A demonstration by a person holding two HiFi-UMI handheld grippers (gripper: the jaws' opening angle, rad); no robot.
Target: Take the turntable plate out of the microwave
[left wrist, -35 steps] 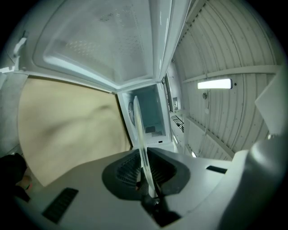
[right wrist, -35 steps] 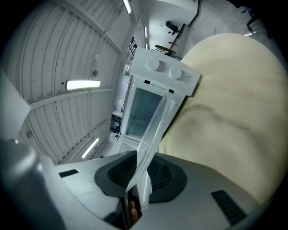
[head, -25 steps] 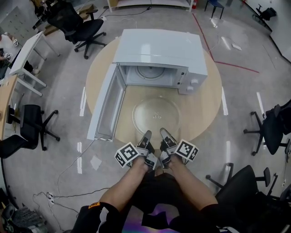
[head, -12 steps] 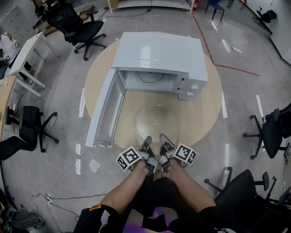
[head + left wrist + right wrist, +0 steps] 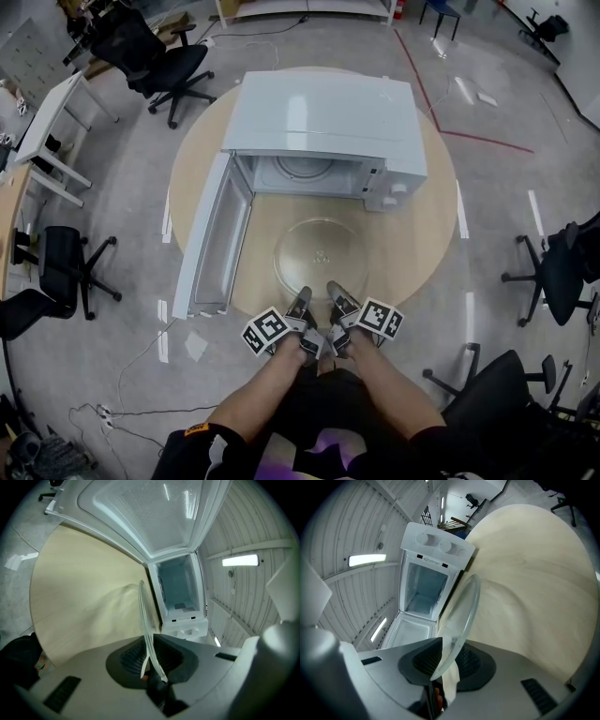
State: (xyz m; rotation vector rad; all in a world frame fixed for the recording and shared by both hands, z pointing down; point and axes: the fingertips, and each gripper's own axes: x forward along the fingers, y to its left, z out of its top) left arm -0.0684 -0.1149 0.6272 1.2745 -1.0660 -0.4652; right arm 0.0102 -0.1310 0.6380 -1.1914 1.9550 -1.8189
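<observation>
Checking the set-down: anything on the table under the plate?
Nothing visible. The plate, gripped at its near rim by the left gripper and right gripper, is over bare table, clear of the microwave and its open door.

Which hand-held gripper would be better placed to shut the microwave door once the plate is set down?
Probably the left hand-held gripper: the open door swings out on its side, while the right hand-held gripper sits farther across. Both grip the plate now.

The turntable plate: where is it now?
Head view, centre: the plate is over the round table before the open microwave, near rim clamped by left gripper and right gripper.
</observation>
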